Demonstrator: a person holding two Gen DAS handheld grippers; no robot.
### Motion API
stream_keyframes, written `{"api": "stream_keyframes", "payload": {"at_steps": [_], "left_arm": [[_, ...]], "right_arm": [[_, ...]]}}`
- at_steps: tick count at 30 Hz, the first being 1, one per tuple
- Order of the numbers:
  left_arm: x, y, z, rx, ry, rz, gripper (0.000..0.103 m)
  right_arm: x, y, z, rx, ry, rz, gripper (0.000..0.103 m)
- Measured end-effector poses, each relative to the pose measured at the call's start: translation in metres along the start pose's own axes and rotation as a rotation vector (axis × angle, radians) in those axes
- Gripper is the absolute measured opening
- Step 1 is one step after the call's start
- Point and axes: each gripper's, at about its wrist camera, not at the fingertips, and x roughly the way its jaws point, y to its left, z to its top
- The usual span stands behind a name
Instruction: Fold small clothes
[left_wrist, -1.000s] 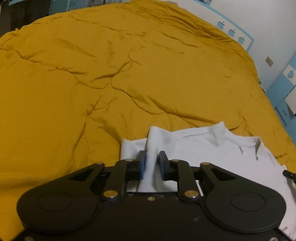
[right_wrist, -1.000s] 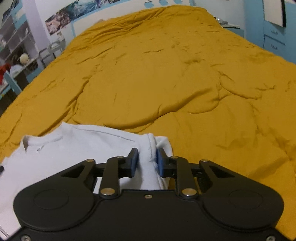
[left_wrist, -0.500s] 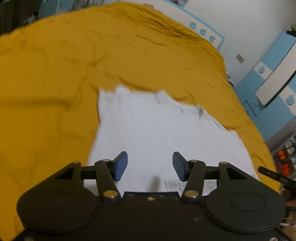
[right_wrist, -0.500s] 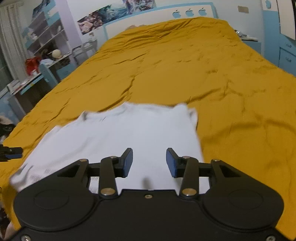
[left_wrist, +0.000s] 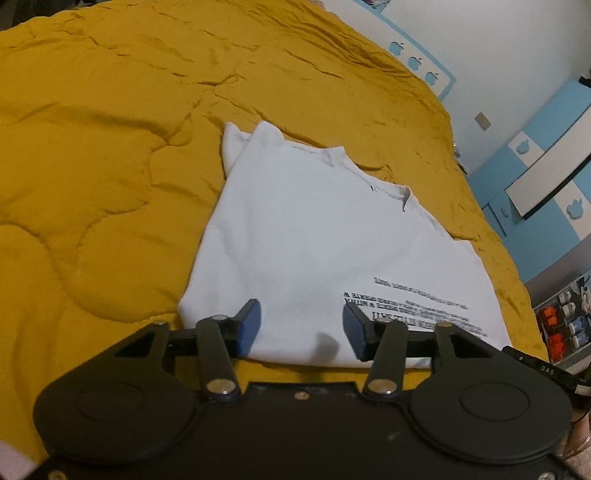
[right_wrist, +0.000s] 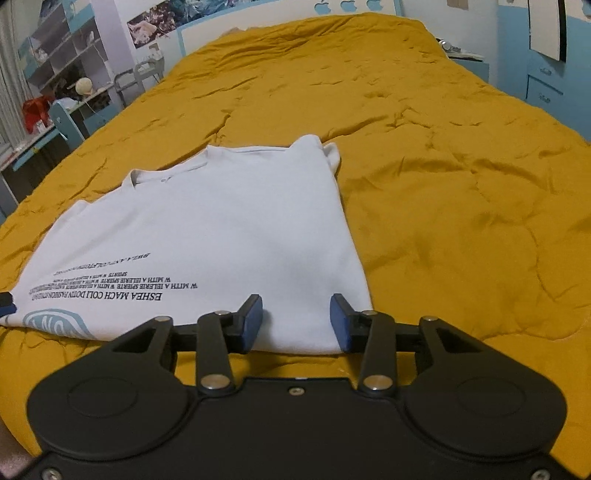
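White T-shirt laid flat on the bed, both grippers apart and holding nothing.

The left gripper hangs over the near hem toward the shirt's left corner, its jaws just opened wide with only flat cloth seen between the blue pads, none pinched. The white T-shirt lies spread on the mustard quilt, collar at twelve o'clock, printed text at about four o'clock, a bunched sleeve at eleven. The right gripper sits over the right near corner, its jaws also just opened, moderately wide and empty; there the sleeve lies at one o'clock. The shirt looks light, limp and thin, likely to sag and crease when lifted, so take it at doubled edges: the hem corners or the shoulder seams. Whether the sleeves are already tucked under is hard to tell.
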Motion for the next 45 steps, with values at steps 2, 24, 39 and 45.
{"api": "stream_keyframes", "payload": {"at_steps": [2,24,39,45], "left_arm": [[-0.013,-0.003,0.004,0.016,-0.035,0.016,0.075],[0.100,0.048,0.095,-0.089,0.223,-0.060,0.101],[0.131,0.036,0.096,-0.075,0.226,-0.118,0.065],[0.126,0.053,0.098,-0.184,0.224,-0.129,0.018]], "right_arm": [[-0.012,0.012,0.002,0.000,-0.022,0.011,0.054],[-0.026,0.096,-0.014,-0.029,-0.046,-0.062,0.078],[-0.010,0.068,-0.026,0.144,-0.033,-0.193,0.079],[-0.007,0.064,-0.029,0.160,-0.041,-0.186,0.081]]}}
